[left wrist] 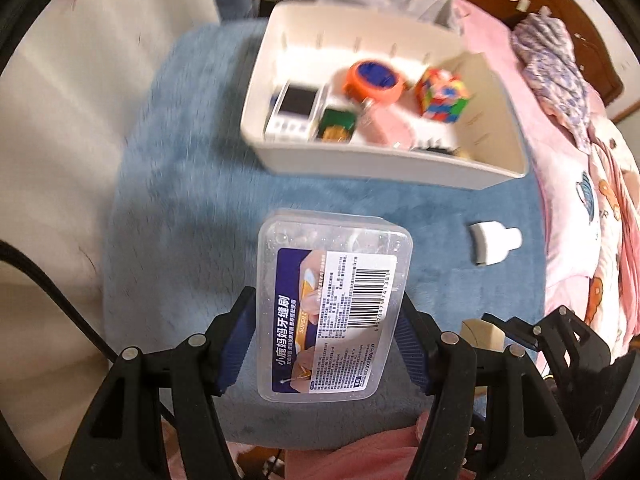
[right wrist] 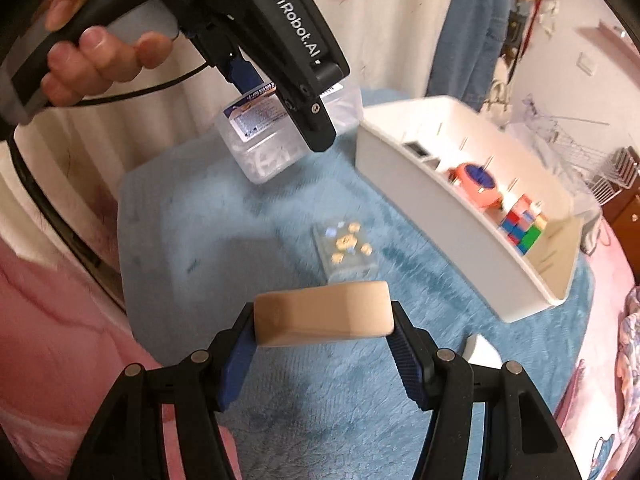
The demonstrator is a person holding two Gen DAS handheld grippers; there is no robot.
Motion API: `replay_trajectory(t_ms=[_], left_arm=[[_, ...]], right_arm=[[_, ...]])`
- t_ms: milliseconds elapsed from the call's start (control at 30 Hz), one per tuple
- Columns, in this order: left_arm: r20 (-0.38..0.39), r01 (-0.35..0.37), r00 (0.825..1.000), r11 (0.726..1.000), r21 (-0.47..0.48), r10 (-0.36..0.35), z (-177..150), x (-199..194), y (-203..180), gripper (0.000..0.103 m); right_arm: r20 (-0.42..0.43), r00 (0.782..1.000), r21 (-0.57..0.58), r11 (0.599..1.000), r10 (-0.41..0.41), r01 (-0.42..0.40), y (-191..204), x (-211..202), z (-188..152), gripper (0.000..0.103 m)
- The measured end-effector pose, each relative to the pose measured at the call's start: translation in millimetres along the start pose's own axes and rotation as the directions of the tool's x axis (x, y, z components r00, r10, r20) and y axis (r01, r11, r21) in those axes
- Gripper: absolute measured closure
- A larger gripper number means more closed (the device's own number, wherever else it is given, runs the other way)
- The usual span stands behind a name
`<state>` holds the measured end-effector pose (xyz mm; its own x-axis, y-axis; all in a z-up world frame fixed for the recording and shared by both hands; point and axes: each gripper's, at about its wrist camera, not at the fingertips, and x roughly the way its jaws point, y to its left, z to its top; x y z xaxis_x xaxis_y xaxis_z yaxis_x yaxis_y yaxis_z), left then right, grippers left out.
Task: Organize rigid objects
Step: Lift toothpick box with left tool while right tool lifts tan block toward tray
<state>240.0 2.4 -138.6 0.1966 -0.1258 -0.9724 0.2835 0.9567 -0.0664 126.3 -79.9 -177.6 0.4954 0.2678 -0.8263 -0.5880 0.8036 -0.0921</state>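
Observation:
In the left wrist view my left gripper (left wrist: 326, 296) is shut on a clear plastic box (left wrist: 336, 304) with a blue label and a barcode, lifted above the blue rug (left wrist: 192, 208). My right gripper (right wrist: 323, 312) is shut on a beige rounded block (right wrist: 322, 314), also off the rug. The right wrist view shows the left gripper (right wrist: 280, 100) from the side, a hand (right wrist: 92, 56) on its handle, with the clear box (right wrist: 264, 148) in its jaws. The white bin (left wrist: 376, 164) (right wrist: 460, 224) holds an orange tape measure (left wrist: 374, 80), a colour cube (left wrist: 442, 94) and a small white device (left wrist: 296, 108).
A small white cap-shaped piece (left wrist: 494, 242) lies on the rug right of the bin's front. A little clear case with gold pieces (right wrist: 346, 250) lies on the rug before the bin. Pink bedding (left wrist: 580, 184) borders the rug on the right; a white wall (left wrist: 60, 120) stands left.

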Motion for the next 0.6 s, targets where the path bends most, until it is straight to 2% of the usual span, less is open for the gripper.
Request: replay_trajectory(t_ms=[233, 367, 600], left_arm=[[0.127, 0.003, 0.992, 0.998, 0.069, -0.012, 13.6, -36.4, -22.8, 0.035], [0.216, -0.01, 0.976, 0.993, 0.119, -0.016, 26.7, -59.7, -38.0, 0.035], [0.305, -0.011, 0.951, 0.986, 0.166, -0.041, 46.9, -82.6, -56.3, 0.035]], right_arm=[[0.075, 0.996, 0.017, 0.998, -0.057, 0.055, -5.7, -24.8, 19.1, 0.04], [0.117, 0.989, 0.046, 0.995, -0.089, 0.084, -15.2, -39.4, 31.3, 0.04], [0.171, 0.974, 0.119, 0.984, -0.149, 0.129, -43.2, -55.7, 44.8, 0.04]])
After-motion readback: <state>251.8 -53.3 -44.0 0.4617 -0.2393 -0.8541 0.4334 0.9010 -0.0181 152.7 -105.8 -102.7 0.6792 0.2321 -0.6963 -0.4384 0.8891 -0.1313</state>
